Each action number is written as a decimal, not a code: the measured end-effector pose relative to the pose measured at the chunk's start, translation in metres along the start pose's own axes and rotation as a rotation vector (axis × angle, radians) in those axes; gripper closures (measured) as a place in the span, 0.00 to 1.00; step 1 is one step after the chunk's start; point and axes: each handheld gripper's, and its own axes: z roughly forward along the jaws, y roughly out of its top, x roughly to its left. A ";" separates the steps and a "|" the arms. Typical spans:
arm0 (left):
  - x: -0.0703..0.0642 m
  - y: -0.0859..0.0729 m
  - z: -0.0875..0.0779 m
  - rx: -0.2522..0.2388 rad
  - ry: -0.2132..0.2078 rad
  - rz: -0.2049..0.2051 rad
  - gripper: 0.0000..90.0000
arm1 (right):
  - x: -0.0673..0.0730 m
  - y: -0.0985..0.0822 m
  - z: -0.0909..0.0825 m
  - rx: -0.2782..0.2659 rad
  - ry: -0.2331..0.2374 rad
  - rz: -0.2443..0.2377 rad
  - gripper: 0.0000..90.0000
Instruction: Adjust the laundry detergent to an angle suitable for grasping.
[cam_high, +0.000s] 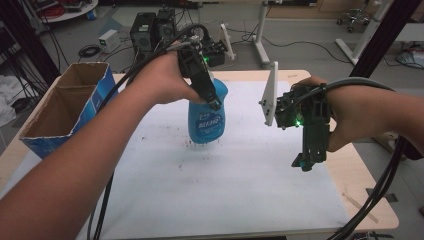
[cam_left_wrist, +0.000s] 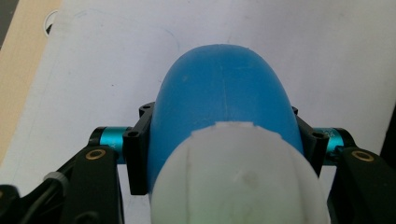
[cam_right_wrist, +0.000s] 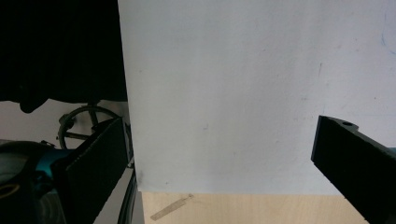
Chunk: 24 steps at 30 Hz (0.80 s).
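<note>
A blue plastic bottle (cam_high: 206, 122) with a printed label stands upright over the middle of the white mat (cam_high: 240, 185). My left gripper (cam_high: 212, 102) comes down from above and is shut on the bottle's upper part. In the left gripper view the bottle's blue shoulder (cam_left_wrist: 224, 93) and white cap (cam_left_wrist: 238, 182) sit between the two black jaws of the left gripper (cam_left_wrist: 224, 149). I cannot tell whether the base touches the mat. My right gripper (cam_high: 305, 162) points down over the mat's right side. In its own view the right gripper (cam_right_wrist: 219, 158) is open with nothing between the jaws.
An open cardboard box (cam_high: 60, 107) with a blue side stands at the table's left edge. The wooden table (cam_high: 370, 200) shows as a strip right of the mat. Cables trail from both grippers, and equipment stands on the floor behind the table.
</note>
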 end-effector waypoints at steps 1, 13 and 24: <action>0.000 -0.003 -0.002 -0.001 -0.007 0.008 0.43 | 0.000 0.001 0.000 0.001 0.001 -0.003 0.04; -0.004 -0.037 -0.022 0.011 -0.141 0.181 0.42 | 0.000 0.012 0.000 0.013 0.003 0.002 0.04; -0.015 -0.058 -0.026 -0.018 -0.228 0.397 0.42 | 0.002 0.022 0.002 0.023 0.003 -0.008 0.04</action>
